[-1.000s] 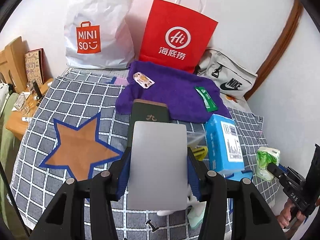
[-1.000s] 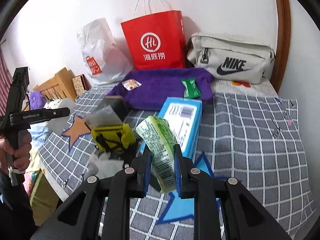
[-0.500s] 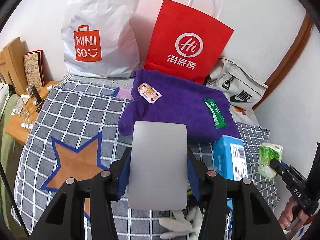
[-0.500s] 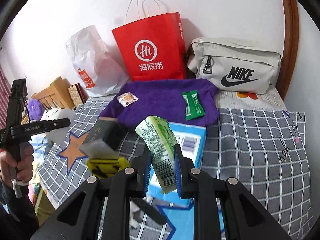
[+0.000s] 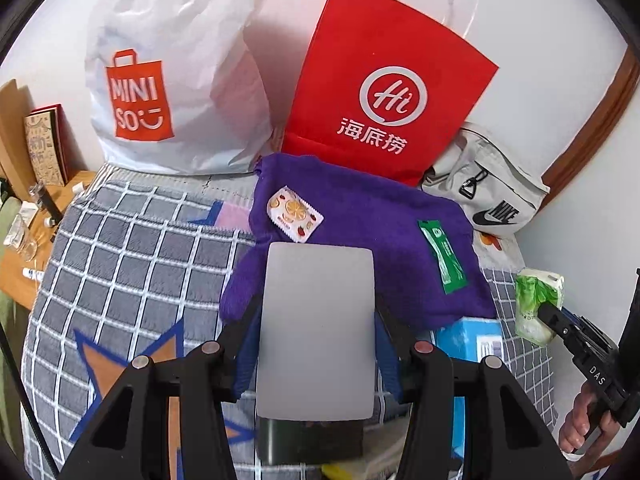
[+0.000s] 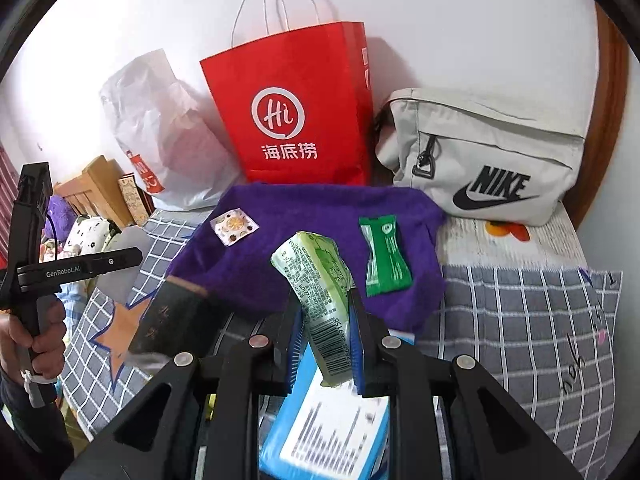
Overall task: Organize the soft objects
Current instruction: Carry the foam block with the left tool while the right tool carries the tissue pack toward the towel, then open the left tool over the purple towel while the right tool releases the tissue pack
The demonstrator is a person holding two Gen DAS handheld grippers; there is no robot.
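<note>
My left gripper [image 5: 316, 320] is shut on a flat grey packet [image 5: 316, 332], held above the near edge of a purple towel [image 5: 360, 220]. The left gripper also shows in the right wrist view [image 6: 120, 258], with a dark box [image 6: 168, 316] under it. My right gripper [image 6: 324, 344] is shut on a green tissue pack [image 6: 320, 280], also seen in the left wrist view [image 5: 538, 304]. On the towel [image 6: 304, 216] lie a fruit-print sachet [image 6: 234, 226] and a green sachet [image 6: 384, 256].
A red paper bag [image 6: 296, 108], a white Miniso bag [image 5: 168, 80] and a grey Nike pouch [image 6: 488, 160] stand along the wall. A blue box [image 6: 332, 432] lies below my right gripper on the checked blanket [image 6: 520, 320]. A wooden side table [image 5: 24, 240] is at left.
Both grippers have moved forward toward the purple towel and the bags, each still holding its item. The yellow item and white cloth have dropped out of view.
</note>
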